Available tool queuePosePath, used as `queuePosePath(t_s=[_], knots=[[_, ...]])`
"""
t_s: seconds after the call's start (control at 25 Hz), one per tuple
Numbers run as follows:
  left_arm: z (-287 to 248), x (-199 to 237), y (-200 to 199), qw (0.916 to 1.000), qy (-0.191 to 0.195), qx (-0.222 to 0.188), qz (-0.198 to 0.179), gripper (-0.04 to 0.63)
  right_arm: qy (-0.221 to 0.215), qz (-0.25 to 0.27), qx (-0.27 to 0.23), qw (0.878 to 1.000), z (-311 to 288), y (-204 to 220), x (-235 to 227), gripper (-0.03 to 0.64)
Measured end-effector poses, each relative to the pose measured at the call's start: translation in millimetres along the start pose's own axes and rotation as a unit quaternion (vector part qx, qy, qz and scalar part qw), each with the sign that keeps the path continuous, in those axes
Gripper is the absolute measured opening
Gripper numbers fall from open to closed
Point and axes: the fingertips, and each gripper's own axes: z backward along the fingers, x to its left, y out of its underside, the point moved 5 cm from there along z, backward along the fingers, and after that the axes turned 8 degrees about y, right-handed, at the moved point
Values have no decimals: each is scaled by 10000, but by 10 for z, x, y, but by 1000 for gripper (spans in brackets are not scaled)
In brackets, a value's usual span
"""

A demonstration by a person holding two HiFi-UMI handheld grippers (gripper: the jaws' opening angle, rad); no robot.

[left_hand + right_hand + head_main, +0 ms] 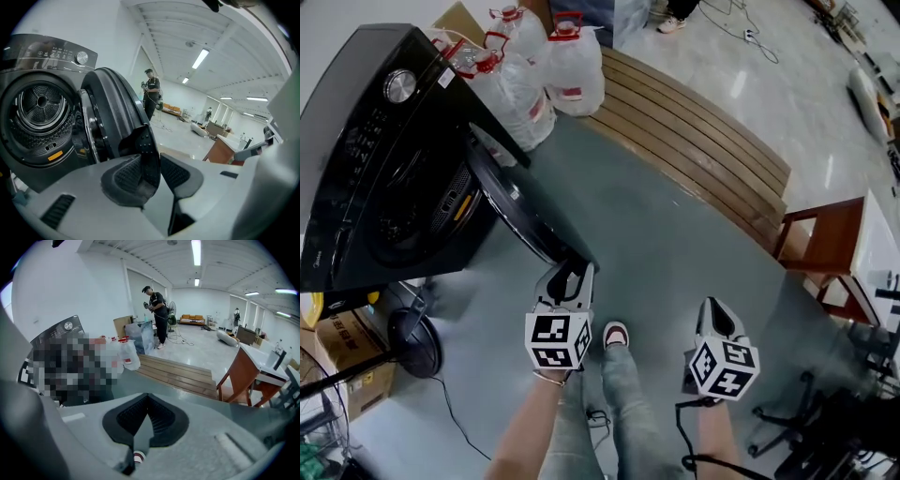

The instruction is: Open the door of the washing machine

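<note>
The black washing machine [375,169] stands at the left edge of the grey floor [666,244], its drum exposed. Its round door [112,108] is swung well out from the front. The left gripper [152,171] has the door's free rim between its 2 jaws, which seem to pinch it. The right gripper [146,416] hangs apart over the floor, jaws together on nothing.

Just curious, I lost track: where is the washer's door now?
Head view, left of centre: the door hangs swung open from the black washing machine, its free edge between the jaws of the left gripper.
</note>
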Motion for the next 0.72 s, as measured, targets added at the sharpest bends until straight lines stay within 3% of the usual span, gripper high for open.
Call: queuePosePath(t_s=[0.72], knots=[[-693, -322, -351, 9998, -184, -54, -53, 118, 441, -569, 22, 9974, 24, 92, -626, 5]])
